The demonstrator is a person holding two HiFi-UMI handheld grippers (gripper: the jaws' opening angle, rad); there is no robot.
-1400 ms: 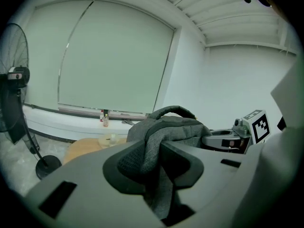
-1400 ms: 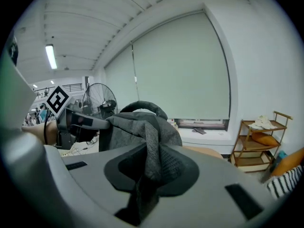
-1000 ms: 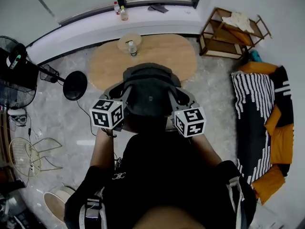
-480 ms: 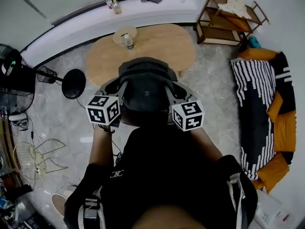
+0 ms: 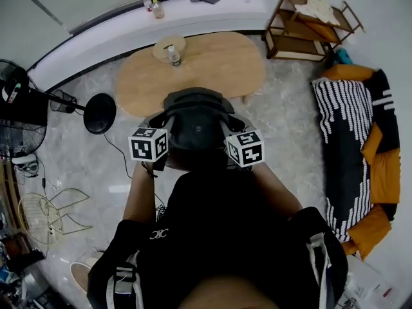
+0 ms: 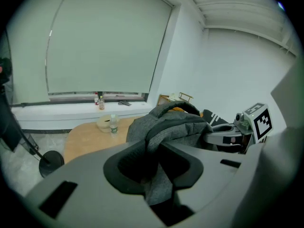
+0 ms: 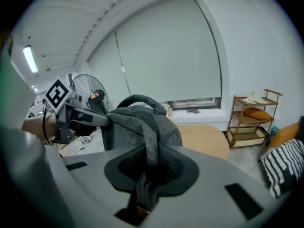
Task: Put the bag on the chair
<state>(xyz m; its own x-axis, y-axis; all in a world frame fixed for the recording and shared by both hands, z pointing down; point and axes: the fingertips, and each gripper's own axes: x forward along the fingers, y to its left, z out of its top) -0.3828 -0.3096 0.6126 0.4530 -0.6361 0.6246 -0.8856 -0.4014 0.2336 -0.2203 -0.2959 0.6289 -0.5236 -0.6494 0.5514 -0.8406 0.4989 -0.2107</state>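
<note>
1. The bag (image 5: 196, 127), a grey backpack, hung in the air straight ahead of the person, between the two grippers and on the near side of the wooden table (image 5: 193, 69). It rested on nothing.
2. The left gripper (image 6: 154, 170) had its jaws drawn in narrow on a fold of the bag's grey cloth, which ran down between the pads.
3. The right gripper (image 7: 145, 175) was likewise clamped narrow on a grey strap or fold at the bag's other side.
4. The bag's width ran from left to right, from one gripper to the other. Its top handle (image 7: 137, 99) arched upward, so the bag stood roughly upright in the hold.
5. No chair lay under or ahead of the bag. The only seat-like thing besides the sofa (image 5: 357, 166) was a wire-framed chair (image 5: 40, 212) on the floor, far off to the person's left and behind the line of the grippers.
6. If that was the chair meant, it lay nearer the left gripper and well apart from the bag. The carry would probably have needed a turn leftward with both holds kept.
</note>
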